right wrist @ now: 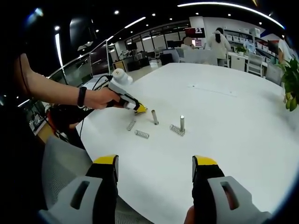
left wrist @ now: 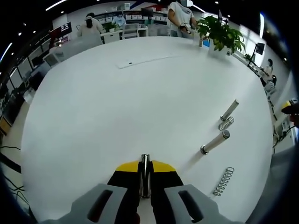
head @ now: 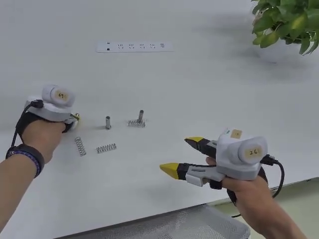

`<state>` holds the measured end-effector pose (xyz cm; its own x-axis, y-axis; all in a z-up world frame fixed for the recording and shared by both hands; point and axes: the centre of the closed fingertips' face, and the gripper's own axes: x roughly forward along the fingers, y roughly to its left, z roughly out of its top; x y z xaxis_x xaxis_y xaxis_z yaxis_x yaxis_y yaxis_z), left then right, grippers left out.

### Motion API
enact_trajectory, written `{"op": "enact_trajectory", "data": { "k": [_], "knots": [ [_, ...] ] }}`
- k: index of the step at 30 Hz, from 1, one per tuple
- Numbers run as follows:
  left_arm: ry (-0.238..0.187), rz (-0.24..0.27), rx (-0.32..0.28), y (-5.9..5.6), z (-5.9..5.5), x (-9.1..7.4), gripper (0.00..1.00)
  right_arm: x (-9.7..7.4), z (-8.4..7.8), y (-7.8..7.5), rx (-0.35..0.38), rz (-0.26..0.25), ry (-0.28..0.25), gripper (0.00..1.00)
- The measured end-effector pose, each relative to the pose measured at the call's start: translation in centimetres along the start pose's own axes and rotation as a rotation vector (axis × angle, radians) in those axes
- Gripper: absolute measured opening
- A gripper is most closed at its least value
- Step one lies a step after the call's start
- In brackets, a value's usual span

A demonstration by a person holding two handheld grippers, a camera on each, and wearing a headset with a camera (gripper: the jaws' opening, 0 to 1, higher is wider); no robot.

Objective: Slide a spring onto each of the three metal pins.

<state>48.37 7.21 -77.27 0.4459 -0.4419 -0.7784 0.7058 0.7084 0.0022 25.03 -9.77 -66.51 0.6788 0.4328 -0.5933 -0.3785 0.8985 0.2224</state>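
At the middle of the white surface (head: 199, 89), two pins stand upright: the left pin (head: 108, 122) bare, the right pin (head: 141, 116) with a first spring (head: 135, 123) lying at its foot. The third pin (left wrist: 145, 179) is clamped between the jaws of the left gripper (left wrist: 145, 165). Two more springs lie flat nearer the person, a second spring (head: 105, 148) and a third spring (head: 80, 146) just beside the left hand (head: 45, 137). Three pins, three springs, none threaded. The right gripper (head: 182, 154) hovers off to the right, jaws spread wide, holding nothing. Beyond are one power strip (head: 134, 47) and one plant (head: 286, 20).
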Motion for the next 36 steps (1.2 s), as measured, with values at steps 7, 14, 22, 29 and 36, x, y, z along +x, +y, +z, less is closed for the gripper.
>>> {"op": "enact_trajectory", "data": {
  "k": [7, 14, 22, 29, 36],
  "knots": [
    [-0.049, 0.011, -0.030, 0.4, 0.8, -1.3, 0.00, -0.2, 0.0, -0.2, 0.001, -0.006, -0.001, 0.63],
    [-0.071, 0.019, -0.050, 0.8, 0.8, -2.3, 0.00, -0.2, 0.1, -0.1, 0.000, -0.007, -0.008, 0.63],
    [-0.079, 0.031, -0.060, 1.2, 0.5, -2.9, 0.00, -0.2, 0.2, 0.1, -0.001, -0.005, -0.014, 0.63],
    [-0.079, 0.036, -0.064, 1.3, 0.1, -3.7, 0.00, -0.2, 0.3, 0.2, -0.002, -0.004, -0.020, 0.63],
    [-0.086, 0.036, -0.059, 1.3, 0.1, -4.2, 0.00, -0.4, 0.3, 0.4, -0.003, -0.006, -0.022, 0.63]
  ]
}}
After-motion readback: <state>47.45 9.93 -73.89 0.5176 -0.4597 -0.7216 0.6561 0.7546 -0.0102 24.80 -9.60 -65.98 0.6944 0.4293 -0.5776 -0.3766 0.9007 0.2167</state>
